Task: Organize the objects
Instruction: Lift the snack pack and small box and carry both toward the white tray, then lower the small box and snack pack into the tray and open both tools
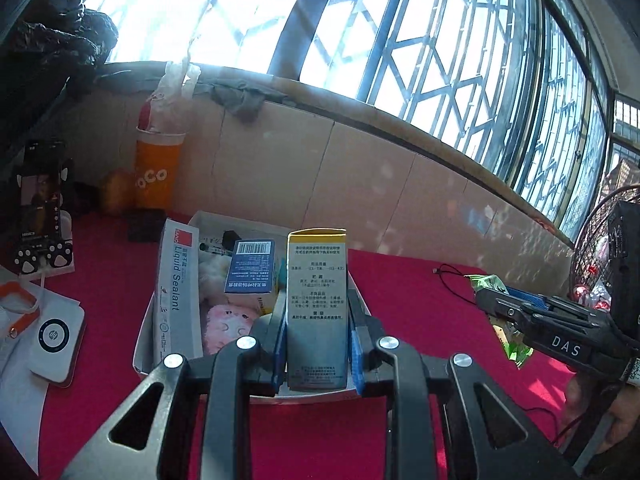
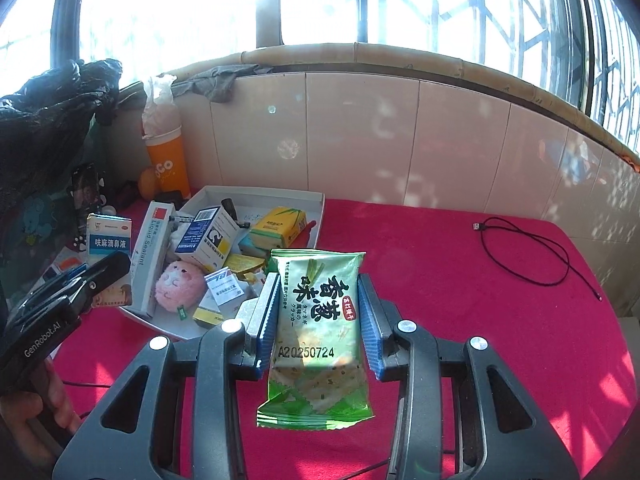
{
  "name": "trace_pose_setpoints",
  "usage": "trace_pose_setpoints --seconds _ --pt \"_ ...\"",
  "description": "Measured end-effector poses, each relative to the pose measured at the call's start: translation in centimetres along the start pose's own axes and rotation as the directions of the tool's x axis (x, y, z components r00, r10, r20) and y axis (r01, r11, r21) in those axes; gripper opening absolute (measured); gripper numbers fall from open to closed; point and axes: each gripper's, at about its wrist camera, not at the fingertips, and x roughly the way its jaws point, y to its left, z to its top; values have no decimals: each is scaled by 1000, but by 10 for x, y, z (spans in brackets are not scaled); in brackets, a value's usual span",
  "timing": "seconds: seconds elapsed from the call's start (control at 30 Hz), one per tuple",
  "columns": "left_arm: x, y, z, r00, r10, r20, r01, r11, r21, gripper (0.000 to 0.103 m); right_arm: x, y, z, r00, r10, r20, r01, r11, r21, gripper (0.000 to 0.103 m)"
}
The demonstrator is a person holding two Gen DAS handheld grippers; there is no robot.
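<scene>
Mostly done: tray [image 2: 316, 208] ahead is nearly full; our left gripper [image 1: 317, 320] clamps a box [image 1: 317, 304], right gripper [image 2: 319, 320] clamps a snack [image 2: 318, 332], both unplaced

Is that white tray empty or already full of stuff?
Crowded: the white tray holds several cartons, a pink plush toy and a Liquid Sealant box leaning on its rim.

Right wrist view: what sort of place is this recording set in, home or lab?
Likely a home, at a window-side table: a red cloth under barred windows, a tiled sill wall, and a white tray of household odds.
</scene>
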Motion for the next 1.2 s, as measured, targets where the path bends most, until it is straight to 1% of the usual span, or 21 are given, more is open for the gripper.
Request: trace_pose_setpoints --seconds 0.3,0.53,0.77,0.9,1.03,1.2 --pt "5 18 2 1000 29 -8 -30 999 -19 25 19 19 13 999 31 -19 -31 999 -36 37" --pt "13 25 14 997 72 -12 -72 997 17 25 24 24 37 999 46 13 -46 998 -47 37" --pt "19 27 45 995 98 25 -100 993 57 25 17 25 75 995 55 79 -51 997 -53 37" --pt "28 22 68 992 118 46 -123 987 106 25 14 31 95 991 74 116 -67 996 -64 37" --pt "48 20 87 990 142 25 -144 981 131 25 18 38 110 988 90 128 -84 995 -55 37" --pt "77 21 97 984 179 -7 -176 973 152 25 35 46 119 988 110 104 -107 994 -33 37"
